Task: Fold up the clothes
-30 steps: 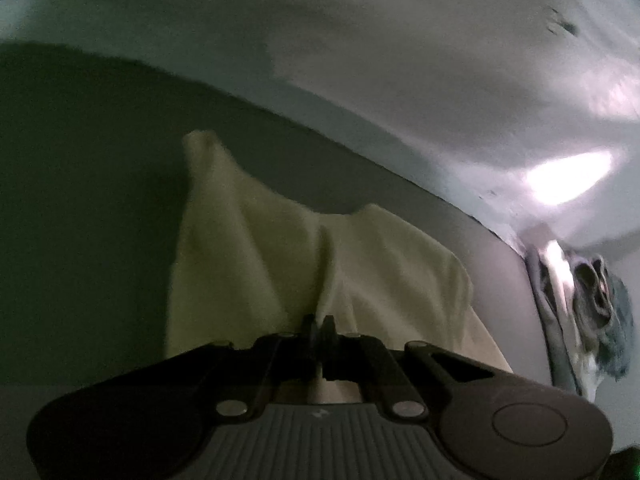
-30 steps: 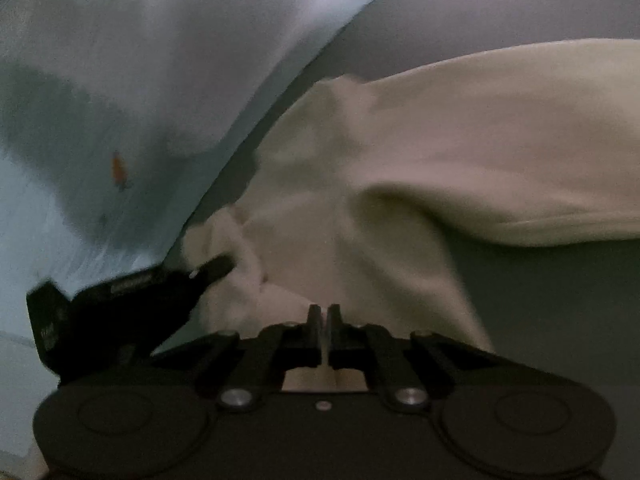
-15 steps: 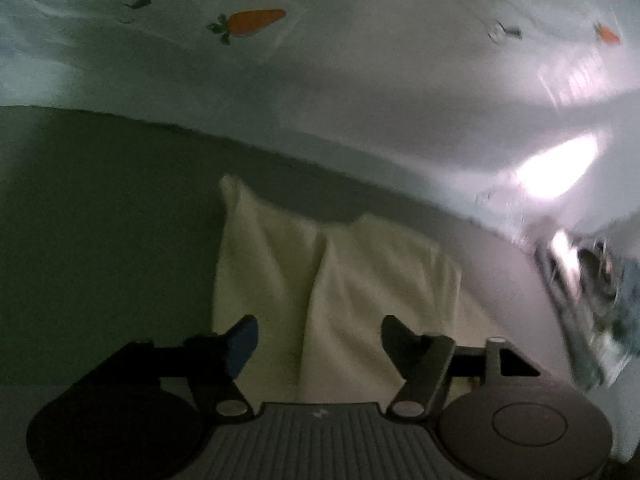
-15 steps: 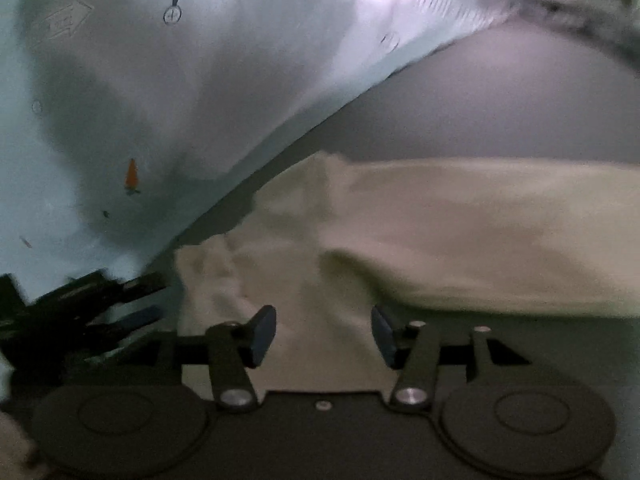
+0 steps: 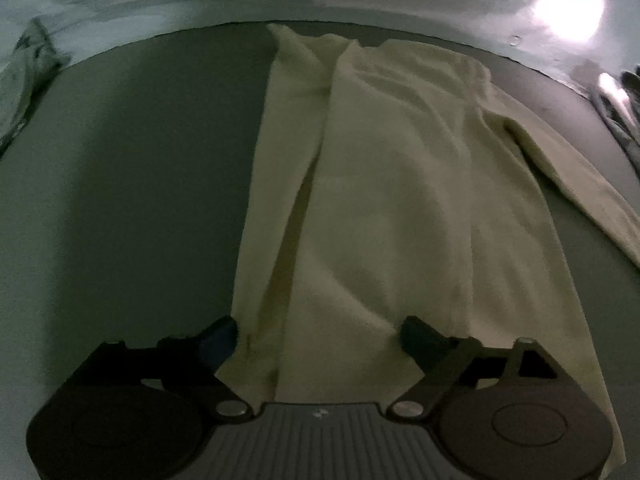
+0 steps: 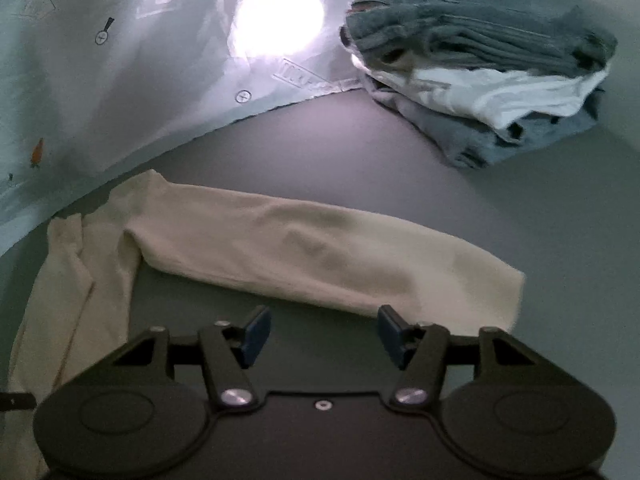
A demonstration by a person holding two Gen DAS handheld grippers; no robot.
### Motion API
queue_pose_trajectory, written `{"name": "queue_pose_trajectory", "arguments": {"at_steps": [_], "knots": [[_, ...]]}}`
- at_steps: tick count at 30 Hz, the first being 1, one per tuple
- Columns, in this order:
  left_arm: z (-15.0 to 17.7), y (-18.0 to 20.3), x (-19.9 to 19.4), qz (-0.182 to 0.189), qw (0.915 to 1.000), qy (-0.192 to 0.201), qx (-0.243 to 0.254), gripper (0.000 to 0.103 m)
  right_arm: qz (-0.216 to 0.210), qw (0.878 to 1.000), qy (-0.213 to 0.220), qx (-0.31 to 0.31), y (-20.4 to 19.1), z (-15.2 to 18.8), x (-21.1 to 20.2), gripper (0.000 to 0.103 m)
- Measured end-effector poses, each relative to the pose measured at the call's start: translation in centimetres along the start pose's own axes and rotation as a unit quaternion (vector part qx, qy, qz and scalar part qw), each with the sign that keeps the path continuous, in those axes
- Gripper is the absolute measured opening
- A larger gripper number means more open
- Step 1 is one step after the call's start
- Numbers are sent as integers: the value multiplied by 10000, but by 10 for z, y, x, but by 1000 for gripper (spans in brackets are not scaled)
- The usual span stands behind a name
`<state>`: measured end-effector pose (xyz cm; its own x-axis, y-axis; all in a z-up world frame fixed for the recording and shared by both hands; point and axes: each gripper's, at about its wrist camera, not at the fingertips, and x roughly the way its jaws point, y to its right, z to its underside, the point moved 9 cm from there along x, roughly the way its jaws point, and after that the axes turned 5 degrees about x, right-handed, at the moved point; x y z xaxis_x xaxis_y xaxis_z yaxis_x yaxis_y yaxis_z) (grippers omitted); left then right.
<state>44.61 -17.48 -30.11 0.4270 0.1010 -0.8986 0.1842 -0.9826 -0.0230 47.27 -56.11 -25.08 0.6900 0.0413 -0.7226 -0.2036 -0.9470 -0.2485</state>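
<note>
Beside the folded stack of grey and white clothes [image 6: 480, 64], at the far right of the grey table [image 6: 400, 160], a cream long-sleeved garment [image 5: 400, 200] lies spread out — this is the piece being folded. Seen from the right wrist, one sleeve [image 6: 320, 256] stretches straight out from the body toward the stack's side of the table, well apart from the stack itself. Seen from the left wrist, the other side of the garment is already turned in, forming a long lengthwise overlap down the body.

The left gripper [image 5: 318, 340] hangs over the garment's near hem, its jaws opening wide with cloth lying under them but nothing pinched. The right gripper [image 6: 324, 334] sits just short of the outstretched sleeve, jaws opening to a middling gap and empty — only bare table shows between its blue pads [image 6: 256, 334].

The step in hand looks like bringing that loose sleeve across the body. To do it well:

- Take the sleeve near its cuff, the end nearest the stack, and pinch both layers so it does not unroll.
- Lift only enough to clear the table, then carry it away from the stack and lay it flat along the body.
- Let the left gripper press or hold the hem so the body does not drag or lose its existing fold.
- Smooth the shoulder crease, where the cloth is bunched at the table's far edge.

Dim light hides fine wrinkles.
</note>
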Motion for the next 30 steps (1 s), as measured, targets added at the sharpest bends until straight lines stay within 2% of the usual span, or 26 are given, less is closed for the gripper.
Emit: {"name": "queue_pose_trajectory", "arguments": {"at_steps": [3, 5, 9, 15, 17, 18, 19, 21, 23, 24, 25, 26, 27, 29, 30], "knots": [[3, 0, 6, -213, 9994, 23, -263, 103, 142, 9998, 126, -76, 17, -4, -4, 62], [3, -1, 8, -264, 9986, 67, -453, 103, 265, 9993, 178, -207, 28, -8, -3, 63], [4, 0, 9, -291, 9984, -19, -489, 103, 656, 9960, 200, -576, 52, -19, 7, 63], [-1, 2, 13, -324, 9974, -162, -619, 103, 855, 9954, 38, -424, 83, -26, 36, 64], [-2, 2, 15, -348, 9970, -205, -667, 103, 770, 9965, 120, -307, 85, -28, 39, 62], [-3, 2, 16, -352, 9968, -228, -680, 103, 679, 9972, 143, -276, 83, -29, 39, 54], [-4, 3, 16, -349, 9967, -250, -686, 103, 525, 9981, 163, -269, 80, -29, 39, 31], [-5, 3, 17, -346, 9966, -263, -698, 103, 225, 9994, 128, -220, 72, -27, 38, 8], [-5, 4, 17, -348, 9965, -258, -712, 103, -393, 9984, -31, 414, 66, -30, 40, 7], [-6, 4, 18, -360, 9964, -244, -727, 103, -742, 9940, -118, 791, 63, -32, 41, 7], [-7, 5, 18, -368, 9963, -231, -736, 103, -1089, 9870, -204, 1166, 60, -34, 42, 7], [-7, 6, 18, -370, 9963, -223, -737, 103, -1502, 9741, -284, 1665, 55, -36, 43, 6], [-7, 6, 19, -370, 9964, -215, -737, 103, -1970, 9536, -387, 2244, 47, -36, 46, 6], [-5, 4, 18, -367, 9964, -197, -740, 103, -2803, 8981, -709, 3314, 18, -29, 60, 6], [-5, 4, 18, -371, 9964, -184, -744, 103, -3187, 8632, -875, 3816, 3, -25, 68, 6]]}}
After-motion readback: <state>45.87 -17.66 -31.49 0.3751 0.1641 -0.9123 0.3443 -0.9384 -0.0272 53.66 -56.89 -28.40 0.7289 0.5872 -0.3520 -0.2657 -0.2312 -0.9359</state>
